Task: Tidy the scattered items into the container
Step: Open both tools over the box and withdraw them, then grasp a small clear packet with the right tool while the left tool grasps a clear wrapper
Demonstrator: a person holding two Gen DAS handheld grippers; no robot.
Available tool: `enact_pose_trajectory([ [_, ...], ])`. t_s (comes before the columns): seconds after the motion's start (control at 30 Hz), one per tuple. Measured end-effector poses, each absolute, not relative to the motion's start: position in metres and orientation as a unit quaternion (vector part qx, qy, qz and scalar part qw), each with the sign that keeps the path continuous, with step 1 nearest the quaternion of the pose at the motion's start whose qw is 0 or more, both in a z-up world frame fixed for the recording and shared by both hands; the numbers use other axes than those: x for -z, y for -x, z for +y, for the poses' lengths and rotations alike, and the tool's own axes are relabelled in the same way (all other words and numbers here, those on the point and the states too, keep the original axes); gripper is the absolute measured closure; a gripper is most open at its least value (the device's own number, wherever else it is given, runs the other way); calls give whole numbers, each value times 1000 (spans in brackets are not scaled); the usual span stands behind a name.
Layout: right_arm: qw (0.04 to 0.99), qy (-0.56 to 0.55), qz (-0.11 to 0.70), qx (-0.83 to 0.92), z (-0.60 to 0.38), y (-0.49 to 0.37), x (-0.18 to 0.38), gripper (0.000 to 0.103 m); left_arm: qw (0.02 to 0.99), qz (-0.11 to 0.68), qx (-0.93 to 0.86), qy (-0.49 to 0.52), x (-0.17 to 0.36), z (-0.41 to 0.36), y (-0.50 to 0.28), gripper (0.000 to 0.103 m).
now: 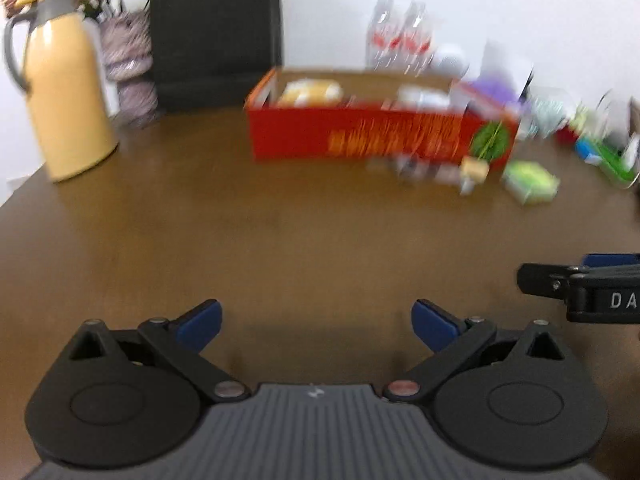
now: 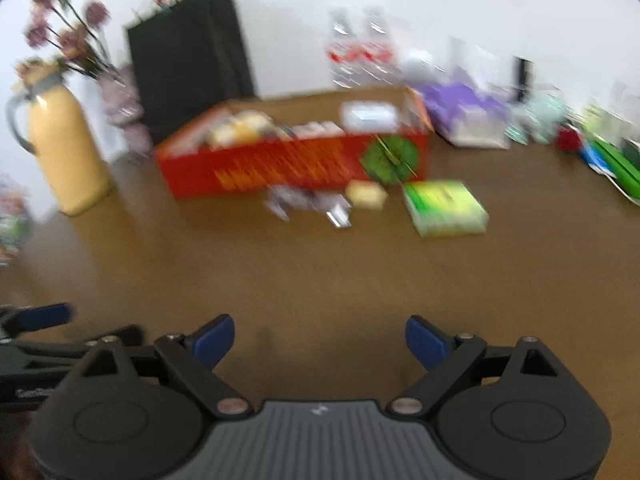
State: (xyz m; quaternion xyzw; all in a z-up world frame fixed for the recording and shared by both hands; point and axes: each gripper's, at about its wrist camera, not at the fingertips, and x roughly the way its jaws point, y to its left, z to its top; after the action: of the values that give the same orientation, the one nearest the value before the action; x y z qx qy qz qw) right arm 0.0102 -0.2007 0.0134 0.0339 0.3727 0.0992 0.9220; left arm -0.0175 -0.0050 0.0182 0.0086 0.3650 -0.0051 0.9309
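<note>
Red box (image 2: 292, 160) mid-table, bare brown table (image 2: 320, 272) before it.

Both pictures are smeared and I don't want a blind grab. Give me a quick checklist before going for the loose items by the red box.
1. Left gripper open, nothing between its fingers: ok.
2. Right gripper open and unloaded: ok.
3. Red box open on top, with room left: ok.
4. Green packet lying loose on the table, clear of the box: ok.
5. Small silvery items told apart: cannot tell, blurred.
6. Sharp view for aiming: not ok.
</note>
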Motion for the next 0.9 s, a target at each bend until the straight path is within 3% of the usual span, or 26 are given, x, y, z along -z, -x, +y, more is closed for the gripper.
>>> enact_pose_trajectory([
  [0.2, 933, 14, 346, -96, -185, 4, 2, 8, 936, 351, -15, 8, -9, 1, 12, 0],
  [0.27, 936, 28, 338, -88, -180, 8, 8, 0, 939, 342, -18, -5, -7, -2, 12, 0],
  [0.9, 935, 23, 340, -94, -179, 7, 11, 0, 940, 341, -1, 0, -5, 1, 8, 0],
])
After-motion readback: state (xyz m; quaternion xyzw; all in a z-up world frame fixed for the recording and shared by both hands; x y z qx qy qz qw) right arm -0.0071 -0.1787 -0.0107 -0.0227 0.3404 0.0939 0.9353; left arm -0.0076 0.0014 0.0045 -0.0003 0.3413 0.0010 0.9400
